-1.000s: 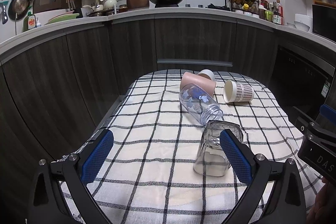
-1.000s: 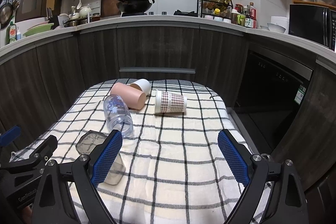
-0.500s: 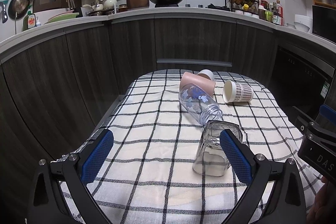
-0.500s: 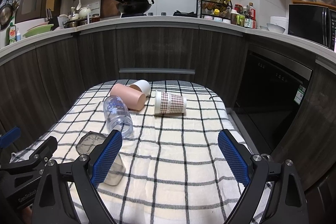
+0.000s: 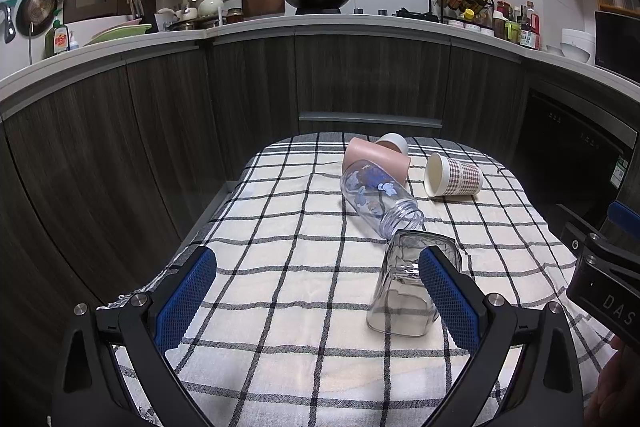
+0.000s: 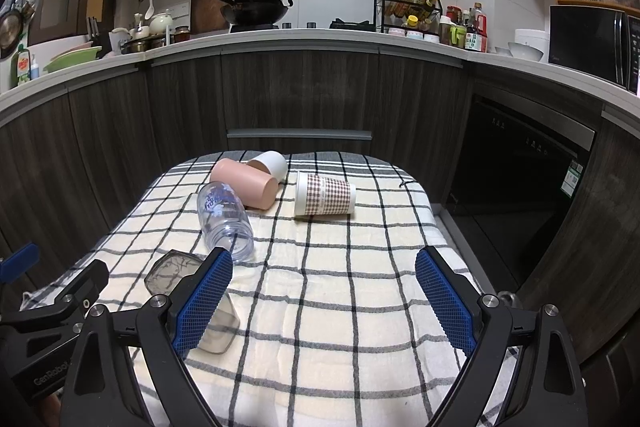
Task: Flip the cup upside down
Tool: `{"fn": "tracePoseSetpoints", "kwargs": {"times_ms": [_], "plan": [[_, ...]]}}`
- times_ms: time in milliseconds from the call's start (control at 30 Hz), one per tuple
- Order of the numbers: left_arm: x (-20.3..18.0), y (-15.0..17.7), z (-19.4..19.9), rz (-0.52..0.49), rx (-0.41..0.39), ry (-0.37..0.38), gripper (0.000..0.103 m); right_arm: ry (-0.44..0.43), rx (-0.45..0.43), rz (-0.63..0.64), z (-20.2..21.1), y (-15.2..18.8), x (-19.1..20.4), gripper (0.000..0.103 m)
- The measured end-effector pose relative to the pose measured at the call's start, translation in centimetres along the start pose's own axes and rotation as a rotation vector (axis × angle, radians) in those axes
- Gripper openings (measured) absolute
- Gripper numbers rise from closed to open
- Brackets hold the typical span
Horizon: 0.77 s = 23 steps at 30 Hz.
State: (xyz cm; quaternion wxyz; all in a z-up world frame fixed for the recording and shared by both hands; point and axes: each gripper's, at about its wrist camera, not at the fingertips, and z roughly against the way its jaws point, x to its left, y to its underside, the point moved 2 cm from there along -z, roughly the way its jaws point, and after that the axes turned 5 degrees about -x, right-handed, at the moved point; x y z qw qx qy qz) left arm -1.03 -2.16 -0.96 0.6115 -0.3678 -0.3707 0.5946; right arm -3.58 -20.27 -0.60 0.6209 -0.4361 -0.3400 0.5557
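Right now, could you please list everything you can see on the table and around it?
glass: 1, clear, on its side, nearest, front of cloth
bottle: 1, clear with blue print, lying mid-cloth
pink cup: 1, lying behind the bottle
white cup: 1, lying at the far edge
paper cup: 1, brown check, lying on its side
cloth: 1, cream with black grid, covers table
wok: 1, black, on counter
left gripper: open, blue pads
right gripper: open, blue pads
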Motion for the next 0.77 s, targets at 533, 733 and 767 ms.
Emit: {"fn": "tracePoseSetpoints", "kwargs": {"times_ms": [533, 733, 767], "plan": [[-0.06, 0.0, -0.08, 0.011, 0.012, 0.002, 0.103, 0.001, 0.004, -0.001, -0.07, 0.13, 0.16, 0.093], [-0.27, 0.02, -0.02, -0.003, 0.001, -0.009, 0.103, 0.006, 0.004, -0.002, -0.17, 0.21, 0.28, 0.093], [-0.25, 0.02, -0.06, -0.001, 0.003, -0.008, 0.103, 0.006, 0.005, -0.003, -0.16, 0.2, 0.32, 0.093]]}}
